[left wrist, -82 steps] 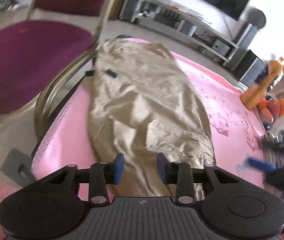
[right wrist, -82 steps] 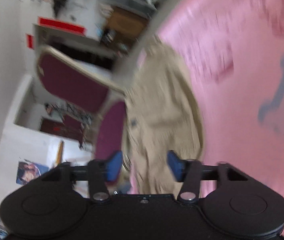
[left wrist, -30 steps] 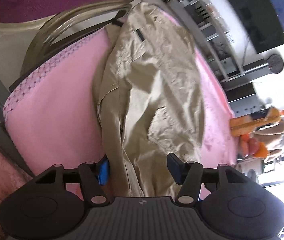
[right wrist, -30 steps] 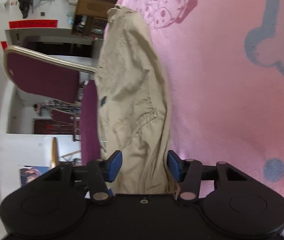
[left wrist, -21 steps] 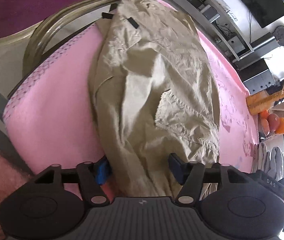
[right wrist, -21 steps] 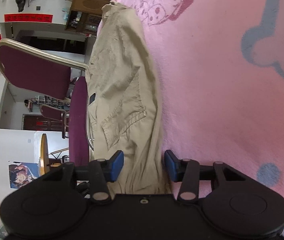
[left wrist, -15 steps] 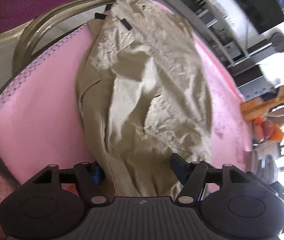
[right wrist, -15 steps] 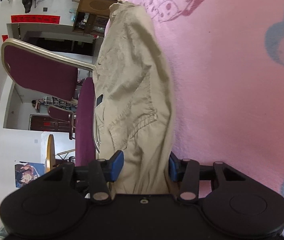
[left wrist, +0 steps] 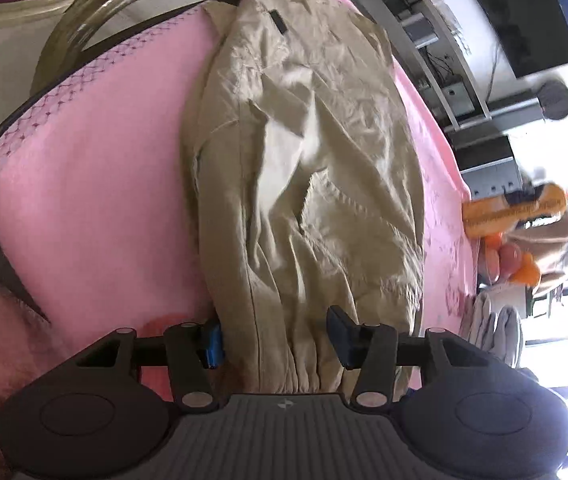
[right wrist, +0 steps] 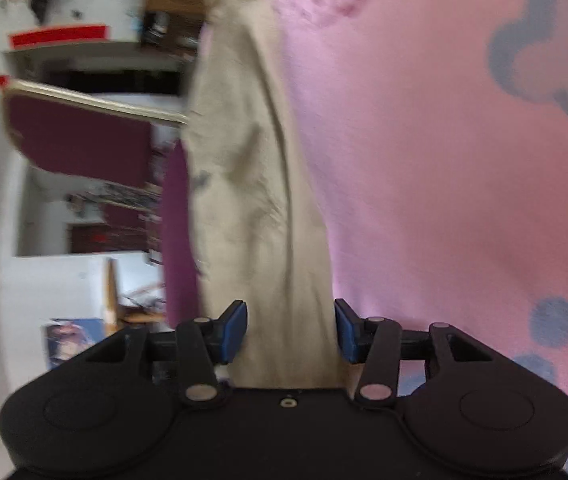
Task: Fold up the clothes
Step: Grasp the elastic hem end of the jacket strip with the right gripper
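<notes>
Both sets of tongs are down at the near end of the khaki trousers (left wrist: 308,184), and it's a bunched handful each. Left tongs (left wrist: 276,340) have just been closing, gathered cloth filling the gap between the blue pads, which look pressed onto it. Right tongs (right wrist: 290,330) straddle the same end, cloth packed between their pads (right wrist: 234,330) too, though this view is smeared and I can't swear the pads bite. The trousers lie lengthways on the pink blanket (left wrist: 96,200) over the worktop, far end reaching towards the maroon chair (right wrist: 80,144). Orange bottle (left wrist: 520,210) and fruit sit well off to the side.

My read: this is the grab before a fold, hem end secured. Next call is lifting that end together, level, and carrying it towards the far end; uneven hands would skew the crease.
</notes>
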The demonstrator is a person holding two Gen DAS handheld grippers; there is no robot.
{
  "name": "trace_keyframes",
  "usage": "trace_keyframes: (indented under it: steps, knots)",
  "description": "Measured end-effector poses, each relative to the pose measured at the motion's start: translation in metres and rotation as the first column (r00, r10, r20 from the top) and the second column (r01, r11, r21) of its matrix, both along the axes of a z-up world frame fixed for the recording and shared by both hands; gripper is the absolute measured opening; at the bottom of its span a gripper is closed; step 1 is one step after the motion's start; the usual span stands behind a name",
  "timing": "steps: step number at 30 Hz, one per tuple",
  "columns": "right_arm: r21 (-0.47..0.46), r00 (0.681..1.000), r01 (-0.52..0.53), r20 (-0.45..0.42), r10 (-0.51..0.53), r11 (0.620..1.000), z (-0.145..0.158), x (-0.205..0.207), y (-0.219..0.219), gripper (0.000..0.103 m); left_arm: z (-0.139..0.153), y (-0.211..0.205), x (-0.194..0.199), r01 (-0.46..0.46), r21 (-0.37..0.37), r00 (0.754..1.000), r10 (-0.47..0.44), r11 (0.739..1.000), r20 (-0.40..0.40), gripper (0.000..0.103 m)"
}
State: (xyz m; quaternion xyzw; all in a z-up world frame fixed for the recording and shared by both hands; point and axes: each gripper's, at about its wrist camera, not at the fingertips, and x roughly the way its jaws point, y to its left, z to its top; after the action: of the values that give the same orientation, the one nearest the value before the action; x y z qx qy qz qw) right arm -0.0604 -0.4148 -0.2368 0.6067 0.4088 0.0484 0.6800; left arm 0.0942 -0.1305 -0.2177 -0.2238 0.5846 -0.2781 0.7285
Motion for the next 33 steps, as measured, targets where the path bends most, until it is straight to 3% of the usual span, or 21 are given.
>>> trace_keyframes:
  steps: [1,7,8,9,10,12,20,24,27,33]
  knots:
    - [-0.016,0.999,-0.026,-0.021,0.025,1.000,-0.001,0.002,0.003,0.040,0.002,-0.002,-0.001,0.014,0.013,1.000,-0.014,1.000,0.017,0.049]
    - [-0.094,0.994,-0.110,-0.002,0.110,0.990,0.009,0.005,0.013,0.041,0.000,-0.012,-0.001,0.071,0.040,0.994,-0.074,0.997,0.075,0.051]
    - [-0.115,0.994,-0.106,0.001,0.107,0.988,0.011,0.005,0.014,0.040,-0.002,-0.011,0.000,0.071,0.037,0.995,-0.074,0.997,0.073,0.048]
    - [-0.137,0.995,-0.103,0.004,0.104,0.985,0.012,0.005,0.015,0.035,-0.003,-0.013,0.003,0.067,0.037,0.995,-0.070,0.997,0.069,0.034]
    - [-0.163,0.995,-0.099,0.007,0.102,0.982,0.014,0.005,0.017,0.025,-0.002,-0.013,0.004,0.063,0.041,0.996,-0.066,0.997,0.068,0.028]
    - [-0.221,0.995,-0.091,0.011,0.096,0.971,0.020,0.003,0.023,0.021,0.004,-0.011,0.003,0.055,0.023,0.996,-0.056,0.998,0.067,0.015]
    - [-0.171,0.977,0.065,0.209,-0.028,0.983,0.088,-0.027,0.011,0.019,0.064,0.000,-0.011,0.054,-0.154,0.992,-0.036,0.987,0.117,0.013]
    - [-0.162,0.962,0.093,0.271,-0.047,0.982,0.115,-0.052,0.005,0.019,0.084,0.002,-0.031,0.092,-0.162,0.987,-0.068,0.983,0.149,0.014]
    - [-0.161,0.970,0.089,0.237,-0.049,0.983,0.112,-0.066,0.008,0.020,0.070,0.005,-0.042,0.086,-0.128,0.993,-0.074,0.988,0.092,0.014]
    - [-0.113,0.996,0.081,-0.022,-0.084,0.990,0.056,-0.078,0.018,0.020,0.014,0.016,-0.056,0.059,-0.040,0.993,-0.062,0.997,-0.098,0.014]
